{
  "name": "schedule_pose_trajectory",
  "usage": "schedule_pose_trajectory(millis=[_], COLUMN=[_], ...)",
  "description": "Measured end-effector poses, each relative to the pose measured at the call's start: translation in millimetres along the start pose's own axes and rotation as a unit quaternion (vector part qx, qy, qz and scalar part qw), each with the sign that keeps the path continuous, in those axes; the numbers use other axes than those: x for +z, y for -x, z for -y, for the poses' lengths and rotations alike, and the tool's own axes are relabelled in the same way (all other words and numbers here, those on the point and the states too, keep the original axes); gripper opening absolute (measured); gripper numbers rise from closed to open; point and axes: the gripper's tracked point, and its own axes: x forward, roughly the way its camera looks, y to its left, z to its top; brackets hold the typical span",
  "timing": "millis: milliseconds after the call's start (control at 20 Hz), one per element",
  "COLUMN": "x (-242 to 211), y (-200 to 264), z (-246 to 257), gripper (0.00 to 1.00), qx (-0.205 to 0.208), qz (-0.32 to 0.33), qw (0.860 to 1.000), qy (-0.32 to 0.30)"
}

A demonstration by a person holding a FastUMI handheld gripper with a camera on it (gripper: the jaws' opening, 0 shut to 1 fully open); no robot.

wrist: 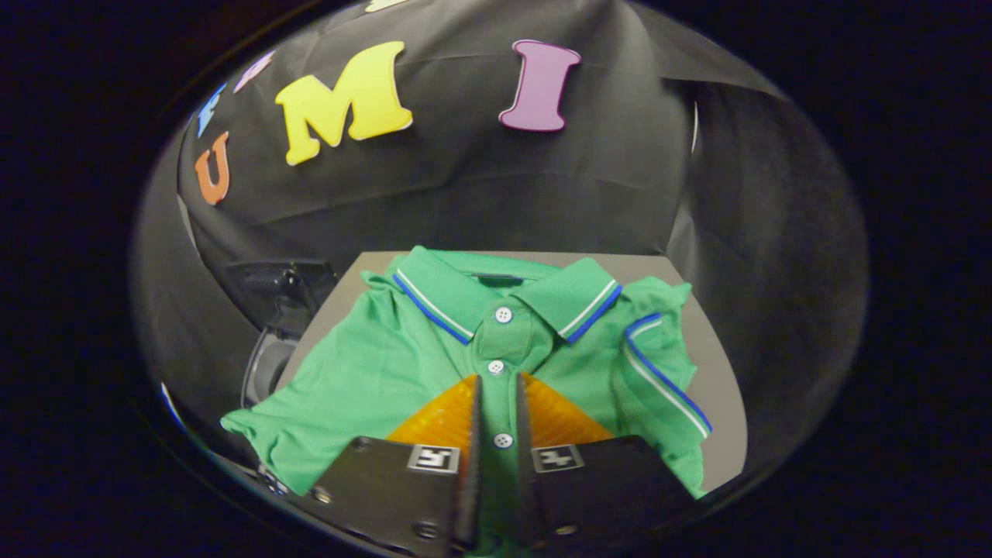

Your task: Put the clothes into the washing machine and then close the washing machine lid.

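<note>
- Gripper view, far left: dark plastic washing machine (271,325) with its opening partly seen, standing just beside the left edge of the worktop, against the black cloth wall.
- Next, grey flat worktop (725,387), bare along its right side and back corners.
- Spread over most of that worktop: green short-sleeved polo shirt with blue-and-white striped trim on collar and sleeve (364,380), lying front up, collar toward the wall, left sleeve hanging over the near-left worktop edge toward the machine.
- Down the shirt's middle: buttoned placket with white buttons (504,315), collar folded open to both sides.
- Over the placket: gripper (496,387), its fingers (475,418) nearly together with a narrow gap, the placket strip and one button showing in that gap; whether both press on the cloth cannot be told.
- Right: striped sleeve of the shirt bunched up near the worktop's right edge.
</note>
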Motion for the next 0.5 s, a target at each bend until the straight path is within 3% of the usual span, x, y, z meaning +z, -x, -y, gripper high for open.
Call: schedule_pose_trajectory(millis=[100, 500], x=[-1.0, -1.3], y=[0.5, 3.8], z=[1.2, -4.3], gripper=[0.10, 0.07], qx=[0.002, 0.009], qz=[0.002, -0.003], qw=[1.000, 0.999], qy=[-0.010, -0.040])
